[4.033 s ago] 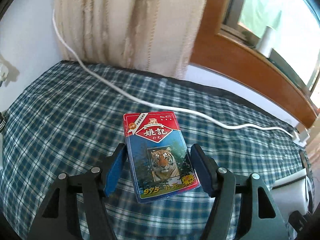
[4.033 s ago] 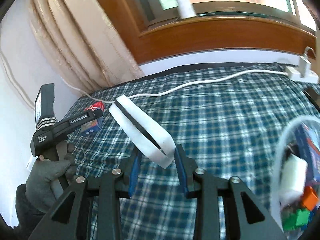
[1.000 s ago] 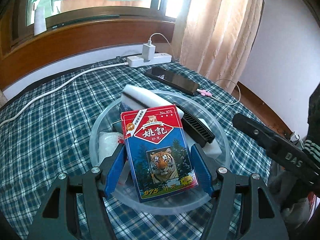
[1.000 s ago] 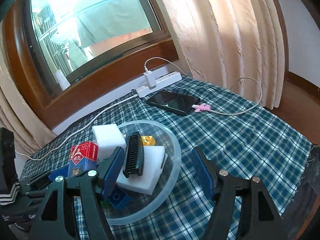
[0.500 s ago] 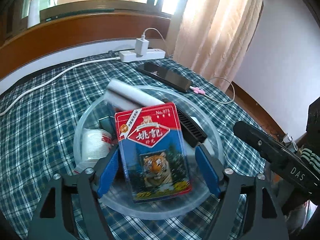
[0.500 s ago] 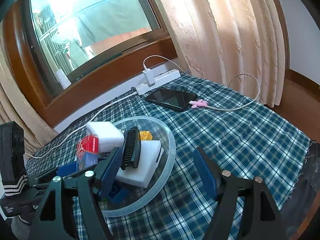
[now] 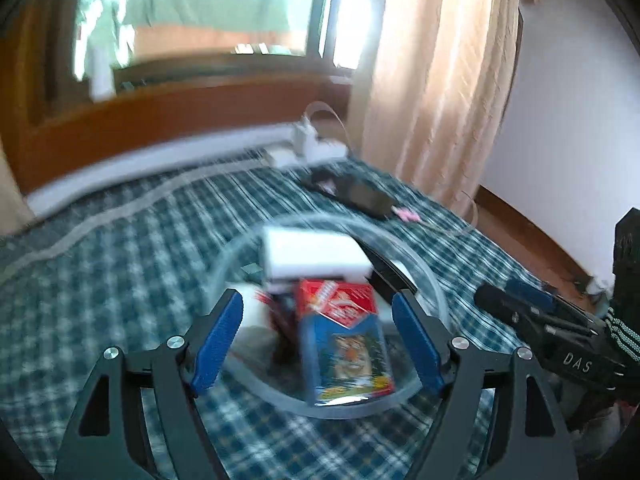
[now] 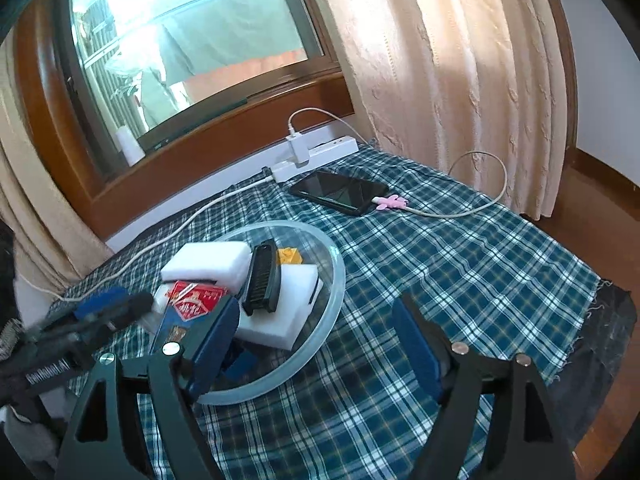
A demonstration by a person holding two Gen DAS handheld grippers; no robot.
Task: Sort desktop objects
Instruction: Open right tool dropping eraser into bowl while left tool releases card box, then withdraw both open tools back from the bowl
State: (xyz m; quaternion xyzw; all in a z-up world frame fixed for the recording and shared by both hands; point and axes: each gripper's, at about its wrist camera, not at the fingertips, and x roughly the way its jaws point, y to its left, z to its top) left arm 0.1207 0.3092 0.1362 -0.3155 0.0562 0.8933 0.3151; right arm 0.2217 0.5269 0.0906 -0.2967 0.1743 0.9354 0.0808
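The tiger card box [image 7: 346, 344] lies loose in the clear glass bowl [image 7: 426, 280], leaning on a white sponge [image 7: 312, 252]. My left gripper [image 7: 316, 300] hovers open over the bowl's near side, its blue pads [image 7: 218, 334] well apart from the box. In the right wrist view the bowl [image 8: 334, 280] also holds the card box [image 8: 194, 300], two white sponges [image 8: 208, 262], a black comb [image 8: 262, 280] and a yellow brick [image 8: 290, 256]. My right gripper [image 8: 316, 308] stands just right of the bowl, jaws opening, with only the bowl's rim and cloth between them.
A black phone [image 8: 340, 192] lies behind the bowl on the plaid cloth, plugged in by a white cable with a pink clip [image 8: 390, 201]. A power strip [image 8: 316, 152] sits under the window sill. Curtains hang at the right, and the table drops off at its right edge [image 8: 600, 284].
My left gripper has let go of the card box, which has dropped into the bowl, and has drawn back and up. My right gripper's jaws have widened; it has hardly moved.
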